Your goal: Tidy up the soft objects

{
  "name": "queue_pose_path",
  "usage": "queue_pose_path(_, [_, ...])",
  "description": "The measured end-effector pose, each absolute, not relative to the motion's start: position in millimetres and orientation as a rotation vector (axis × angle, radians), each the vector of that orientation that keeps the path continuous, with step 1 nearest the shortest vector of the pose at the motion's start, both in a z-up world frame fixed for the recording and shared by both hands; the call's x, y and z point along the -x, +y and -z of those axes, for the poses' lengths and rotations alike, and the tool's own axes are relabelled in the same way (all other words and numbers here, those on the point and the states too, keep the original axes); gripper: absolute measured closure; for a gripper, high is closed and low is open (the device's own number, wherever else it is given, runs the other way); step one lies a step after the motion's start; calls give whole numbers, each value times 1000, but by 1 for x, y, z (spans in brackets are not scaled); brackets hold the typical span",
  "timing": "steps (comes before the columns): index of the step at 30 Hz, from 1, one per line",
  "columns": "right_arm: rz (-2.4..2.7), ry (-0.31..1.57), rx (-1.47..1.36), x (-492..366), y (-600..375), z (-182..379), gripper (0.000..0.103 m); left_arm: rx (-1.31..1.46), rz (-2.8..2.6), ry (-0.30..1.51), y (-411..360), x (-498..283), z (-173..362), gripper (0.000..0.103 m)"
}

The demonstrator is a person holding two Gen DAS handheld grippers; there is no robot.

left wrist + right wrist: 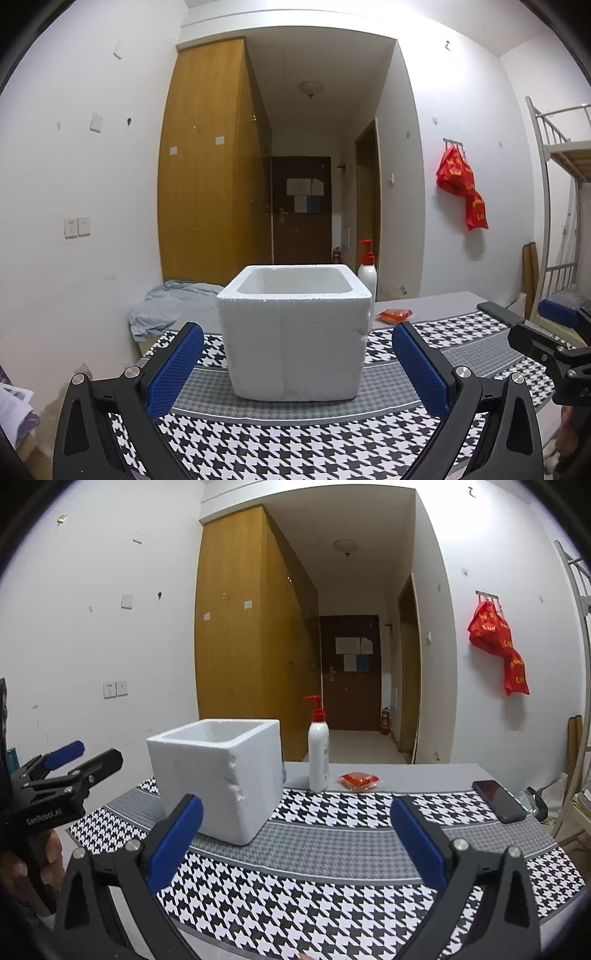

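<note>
A white foam box [293, 332] stands open-topped on the houndstooth cloth [280, 443]; it also shows in the right wrist view [221, 775]. My left gripper [297, 363] is open and empty, its blue pads just in front of the box on either side. My right gripper [295, 834] is open and empty, to the right of the box over the cloth [314, 886]. A small red packet [394, 315] lies on the grey table behind the box; it also shows in the right wrist view [360, 780]. The inside of the box is hidden.
A white pump bottle with a red top [318, 753] stands behind the box's right side. A black phone [498, 800] lies at the cloth's right edge. A grey-blue cloth heap [166, 302] lies behind the table at left. A metal bunk frame [554, 206] stands at right.
</note>
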State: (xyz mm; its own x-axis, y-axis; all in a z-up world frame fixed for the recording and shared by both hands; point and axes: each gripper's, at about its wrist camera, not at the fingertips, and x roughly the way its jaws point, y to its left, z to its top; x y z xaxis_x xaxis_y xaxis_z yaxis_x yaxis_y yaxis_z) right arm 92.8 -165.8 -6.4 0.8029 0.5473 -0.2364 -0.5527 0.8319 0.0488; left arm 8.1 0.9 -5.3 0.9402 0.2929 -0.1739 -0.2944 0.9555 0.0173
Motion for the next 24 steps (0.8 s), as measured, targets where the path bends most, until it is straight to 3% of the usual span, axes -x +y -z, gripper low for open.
queue_pose_path(24, [-601,252,31,-93,-164,4,0,4,-268,204,-2,-11,8,1])
